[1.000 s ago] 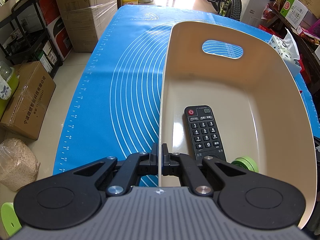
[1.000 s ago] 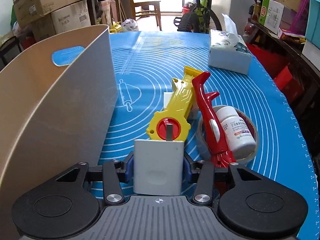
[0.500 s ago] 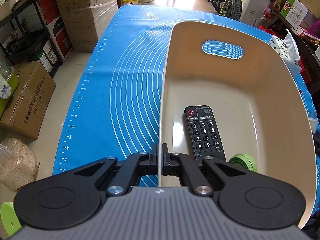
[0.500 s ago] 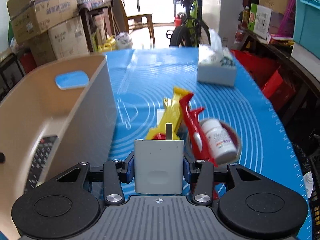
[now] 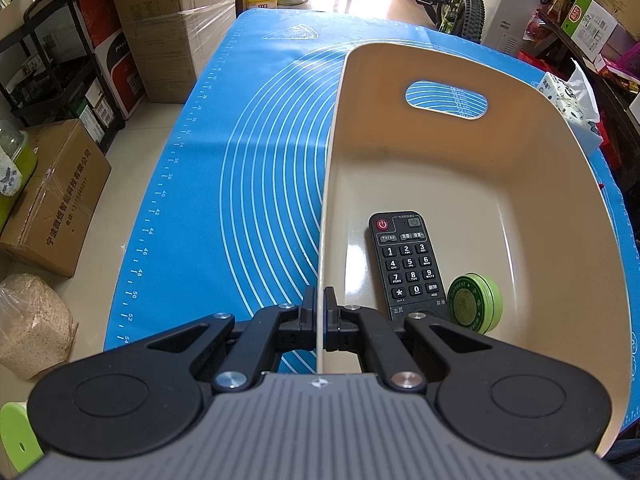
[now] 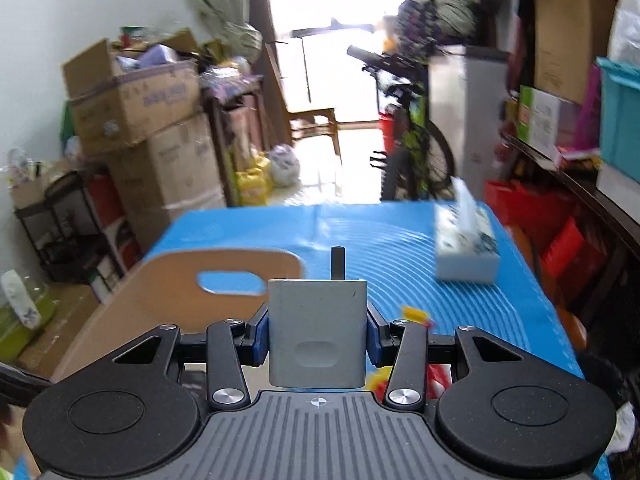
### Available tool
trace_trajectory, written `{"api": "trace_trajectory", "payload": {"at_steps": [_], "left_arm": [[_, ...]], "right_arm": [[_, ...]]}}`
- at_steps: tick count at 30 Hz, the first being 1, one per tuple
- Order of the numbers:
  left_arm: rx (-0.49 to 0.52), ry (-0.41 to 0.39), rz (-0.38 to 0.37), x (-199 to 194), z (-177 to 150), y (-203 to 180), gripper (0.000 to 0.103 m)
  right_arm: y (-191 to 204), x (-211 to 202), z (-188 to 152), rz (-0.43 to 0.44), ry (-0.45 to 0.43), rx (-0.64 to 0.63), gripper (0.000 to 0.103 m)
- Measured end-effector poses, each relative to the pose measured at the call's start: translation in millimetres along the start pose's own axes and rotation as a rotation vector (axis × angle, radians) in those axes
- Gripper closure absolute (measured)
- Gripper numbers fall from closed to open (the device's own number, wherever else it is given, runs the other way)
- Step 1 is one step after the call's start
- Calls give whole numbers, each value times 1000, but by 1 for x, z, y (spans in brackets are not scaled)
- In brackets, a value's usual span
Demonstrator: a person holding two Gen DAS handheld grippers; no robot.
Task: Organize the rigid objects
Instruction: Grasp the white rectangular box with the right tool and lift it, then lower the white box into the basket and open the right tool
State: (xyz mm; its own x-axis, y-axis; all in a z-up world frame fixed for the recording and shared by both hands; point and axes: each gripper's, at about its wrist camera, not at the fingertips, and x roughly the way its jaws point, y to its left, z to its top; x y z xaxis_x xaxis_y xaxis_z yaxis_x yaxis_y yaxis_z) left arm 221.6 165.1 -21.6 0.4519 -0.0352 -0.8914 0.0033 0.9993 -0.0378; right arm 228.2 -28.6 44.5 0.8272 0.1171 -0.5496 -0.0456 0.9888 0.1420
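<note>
A cluttered storeroom — stacked cardboard boxes (image 6: pixel 132 108) along the white wall (image 6: pixel 80 20), a black shelf rack (image 5: pixel 48 64), pale tiled floor (image 5: pixel 132 184). Daylight floods the far doorway (image 6: pixel 320 60) — a bicycle (image 6: pixel 416 132) beside it.

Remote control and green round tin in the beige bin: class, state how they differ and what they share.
The remote control is black, long and flat with numbered buttons; the green round tin is a small disc without buttons. Both lie on the floor of the beige bin, side by side.
</note>
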Motion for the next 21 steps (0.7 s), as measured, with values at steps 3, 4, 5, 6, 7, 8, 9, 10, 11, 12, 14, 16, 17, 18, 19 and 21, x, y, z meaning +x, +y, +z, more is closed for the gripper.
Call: {"api": "trace_trajectory", "payload": {"at_steps": [3,4,5,6,7,8,9,10,11,12,14,16,17,18,19,21], "left_arm": [[3,0,3,0,0,-2,100],[3,0,3,0,0,-2,100],[3,1,2,0,1,-2,100],[2,1,2,0,0,-2,100],[3,1,3,0,1,-2,100],[3,1,3,0,0,-2,100],[4,1,3,0,1,-2,100],[5,1,4,0,0,-3,100],[5,1,4,0,0,-3,100],[4,1,4,0,0,-3,100],[5,1,4,0,0,-3,100],[4,1,4,0,0,-3,100],[4,1,4,0,0,-3,100],[4,1,3,0,0,-3,100],[4,1,3,0,0,-3,100],[4,1,3,0,0,-3,100]], "right_arm": [[20,3,8,45,-2,-19,52],[27,6,10,53,-1,-32,52],[32,8,10,60,0,-41,52],[38,10,10,69,4,-45,52],[42,13,8,81,12,-45,52],[47,16,7,89,26,-47,52],[51,20,4,93,44,-52,52],[55,25,1,96,63,-57,52],[58,29,-3,98,82,-60,52],[61,33,-7,101,104,-62,52],[68,43,-15,103,155,-74,52],[73,51,-22,102,194,-84,52],[75,55,-25,103,211,-89,52],[77,59,-29,106,228,-92,52],[79,62,-32,109,244,-97,52],[84,66,-36,105,275,-119,52]]}}
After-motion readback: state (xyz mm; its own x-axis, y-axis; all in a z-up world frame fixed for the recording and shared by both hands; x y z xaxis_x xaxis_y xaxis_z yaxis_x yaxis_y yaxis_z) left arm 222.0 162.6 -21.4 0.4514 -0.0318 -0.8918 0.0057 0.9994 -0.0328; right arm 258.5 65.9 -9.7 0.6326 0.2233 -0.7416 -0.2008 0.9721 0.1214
